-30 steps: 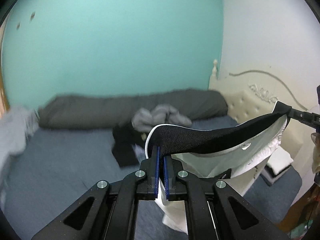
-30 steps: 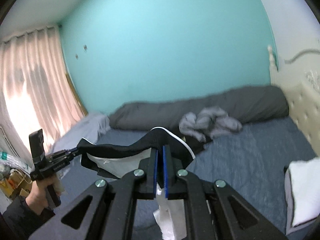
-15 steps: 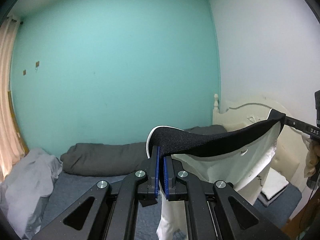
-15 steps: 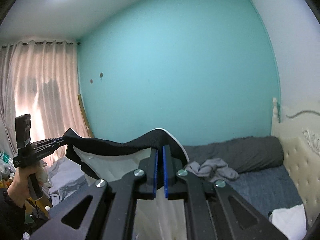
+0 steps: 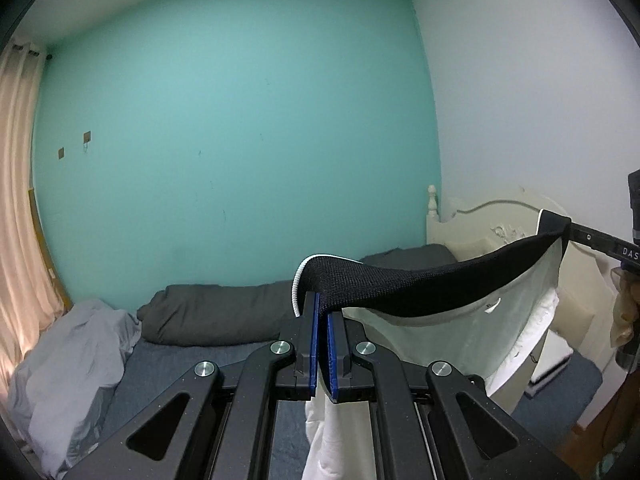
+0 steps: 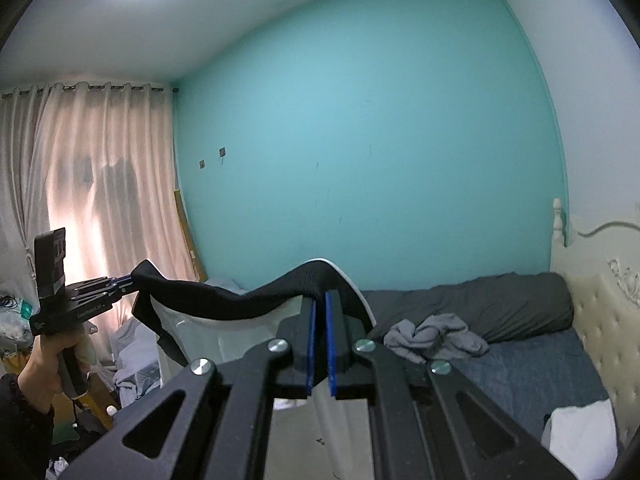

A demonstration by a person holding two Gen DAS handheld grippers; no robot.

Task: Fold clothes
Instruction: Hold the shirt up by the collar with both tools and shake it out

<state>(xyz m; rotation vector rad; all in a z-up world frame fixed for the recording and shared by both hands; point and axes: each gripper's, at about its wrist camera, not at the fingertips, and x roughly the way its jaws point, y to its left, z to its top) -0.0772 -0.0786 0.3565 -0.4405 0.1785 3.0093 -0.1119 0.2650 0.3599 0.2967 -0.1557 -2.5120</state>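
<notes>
Black waistband (image 5: pixel 420 284) of the white shorts (image 5: pixel 452 336) is stretched between your two tools, up in the air above the bed (image 6: pixel 532 364). Your left tool (image 5: pixel 322 320) is clenched on one end of the waistband, blue pads pinching the knit. Your right tool (image 6: pixel 320 320) is clenched on the other end, same grip. White fabric hangs down from the band, below both tools. Waistband sags a little in the middle.

From the right wrist view, your left hand (image 6: pixel 44 364) holds its tool's handle off to the left of the shorts, dark sleeve at the wrist. From the left wrist view, the right tool shows only at the frame edge, right of the shorts.

Behind the shorts: grey crumpled garment (image 6: pixel 436 334) lying on the bed, long dark grey bolster (image 6: pixel 492 308) along the teal wall (image 6: pixel 360 140). Cream headboard (image 6: pixel 600 320) right of the shorts. White folded cloth (image 6: pixel 580 436) on the bed's near right corner. Pink curtain (image 6: pixel 100 184) left of the shorts, pale grey bedding (image 5: pixel 68 368) heaped under it.
</notes>
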